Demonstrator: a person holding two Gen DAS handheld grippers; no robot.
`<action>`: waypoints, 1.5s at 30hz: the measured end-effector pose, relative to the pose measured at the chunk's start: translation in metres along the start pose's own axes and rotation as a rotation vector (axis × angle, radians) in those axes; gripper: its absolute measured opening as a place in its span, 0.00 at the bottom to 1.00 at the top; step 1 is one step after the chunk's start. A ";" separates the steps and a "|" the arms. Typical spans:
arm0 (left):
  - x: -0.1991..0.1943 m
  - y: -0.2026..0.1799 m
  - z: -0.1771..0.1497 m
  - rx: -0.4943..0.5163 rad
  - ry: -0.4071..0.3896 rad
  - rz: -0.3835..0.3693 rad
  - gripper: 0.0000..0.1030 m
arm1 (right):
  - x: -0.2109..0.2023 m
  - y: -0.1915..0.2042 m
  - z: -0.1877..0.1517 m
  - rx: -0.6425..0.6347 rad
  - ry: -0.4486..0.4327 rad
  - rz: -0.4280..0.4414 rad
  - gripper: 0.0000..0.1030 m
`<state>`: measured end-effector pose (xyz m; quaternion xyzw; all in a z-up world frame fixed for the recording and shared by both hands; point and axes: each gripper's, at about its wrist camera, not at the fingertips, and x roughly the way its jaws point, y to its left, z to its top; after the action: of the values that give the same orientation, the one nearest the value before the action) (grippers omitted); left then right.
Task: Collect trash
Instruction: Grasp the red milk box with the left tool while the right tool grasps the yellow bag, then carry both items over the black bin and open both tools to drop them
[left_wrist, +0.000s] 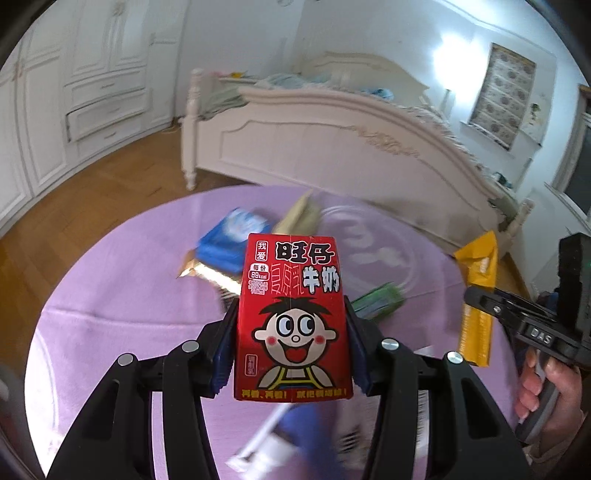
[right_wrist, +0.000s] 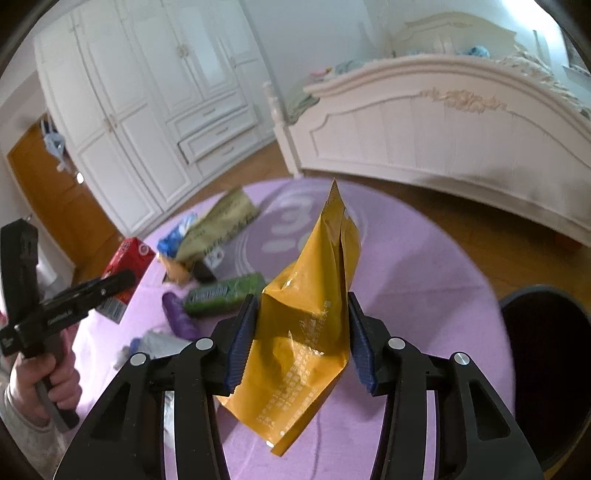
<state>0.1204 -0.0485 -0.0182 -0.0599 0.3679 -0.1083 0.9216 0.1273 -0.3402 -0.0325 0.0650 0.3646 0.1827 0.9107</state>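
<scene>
While both loads hang above the bench w/ its purple cloth, you've got the dark bin at the bench's right edge, just beside your right side; that's the likely drop point.

Right gripper is clamped on the yellow pouch, pads pinching its lower half, top standing free and tilted. It's soft film, so I'd judge it'll flop on release: get it over the bin mouth before letting go, and open fully so it doesn't cling to a pad.

Left gripper is clamped on the red milk carton, held upright, pads on both side faces, grip looks square. Rigid box, should drop clean. Keep it clear of the right unit; they're near each other.

Left on the cloth, approx. largest first: olive bag, blue pack, green pack, purple tube, white scraps. Not yet collected.
</scene>
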 end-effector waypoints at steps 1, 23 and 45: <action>-0.001 -0.011 0.004 0.016 -0.007 -0.022 0.48 | -0.005 -0.003 0.002 0.003 -0.013 -0.006 0.46; 0.074 -0.194 0.020 0.207 0.084 -0.402 0.49 | -0.073 -0.127 -0.020 0.188 -0.113 -0.181 0.46; 0.131 -0.297 -0.006 0.337 0.199 -0.502 0.49 | -0.083 -0.239 -0.080 0.399 -0.077 -0.286 0.46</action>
<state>0.1620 -0.3685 -0.0533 0.0155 0.4067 -0.3973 0.8225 0.0849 -0.5941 -0.0978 0.1982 0.3641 -0.0266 0.9096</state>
